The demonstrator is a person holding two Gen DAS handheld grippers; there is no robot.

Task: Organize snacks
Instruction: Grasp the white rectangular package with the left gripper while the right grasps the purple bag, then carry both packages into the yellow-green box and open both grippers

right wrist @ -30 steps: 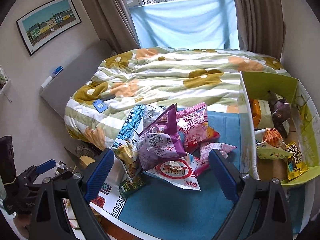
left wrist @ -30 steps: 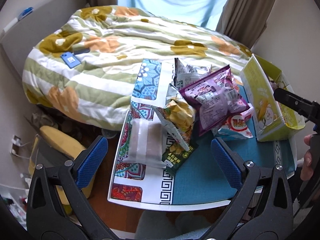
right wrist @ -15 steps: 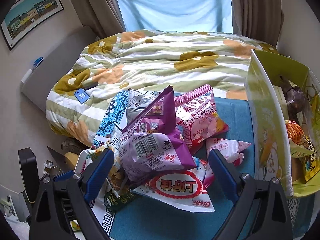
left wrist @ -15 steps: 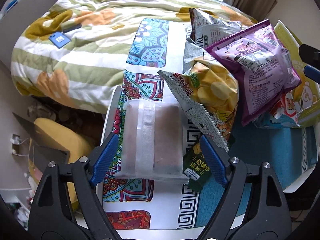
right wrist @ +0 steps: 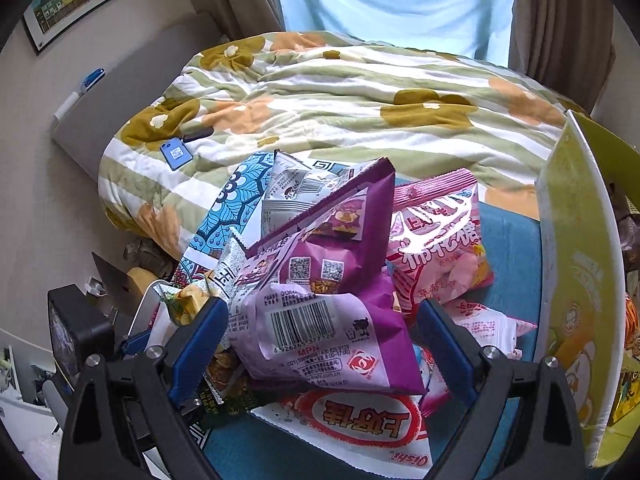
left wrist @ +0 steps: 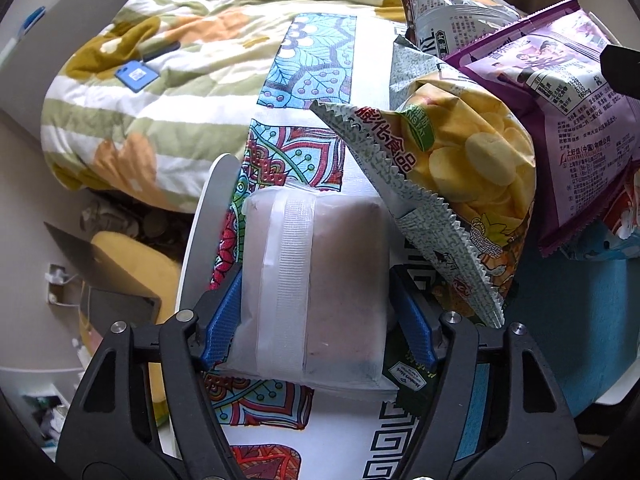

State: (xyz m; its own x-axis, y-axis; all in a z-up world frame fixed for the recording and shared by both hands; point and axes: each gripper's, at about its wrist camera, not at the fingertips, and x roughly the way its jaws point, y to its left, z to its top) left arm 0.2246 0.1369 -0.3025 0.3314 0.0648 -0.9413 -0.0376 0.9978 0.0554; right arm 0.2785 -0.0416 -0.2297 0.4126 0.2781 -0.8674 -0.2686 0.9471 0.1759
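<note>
A translucent white packet [left wrist: 316,288] with a brownish block inside lies on the patterned tablecloth [left wrist: 316,80]. My left gripper [left wrist: 318,316] is open with its blue fingers on either side of the packet, close to or touching it. A yellow chip bag [left wrist: 468,168] leans just to its right, with a purple bag [left wrist: 560,120] behind. In the right wrist view, my right gripper [right wrist: 322,344] is open with its fingers on either side of the purple bag [right wrist: 320,300] on top of the snack pile. A pink bag [right wrist: 436,252] and a red-and-white bag [right wrist: 352,420] lie around it.
A yellow-green box [right wrist: 576,280] with several snacks inside stands at the table's right. A floral quilt [right wrist: 340,92] covers the bed behind the table. The table's left edge [left wrist: 200,240] drops to cluttered floor. A dark green packet [left wrist: 412,380] lies under the chip bag.
My left gripper has moved forward and down, and its fingers have narrowed around the white packet. My right gripper has moved in over the pile to the purple bag.
</note>
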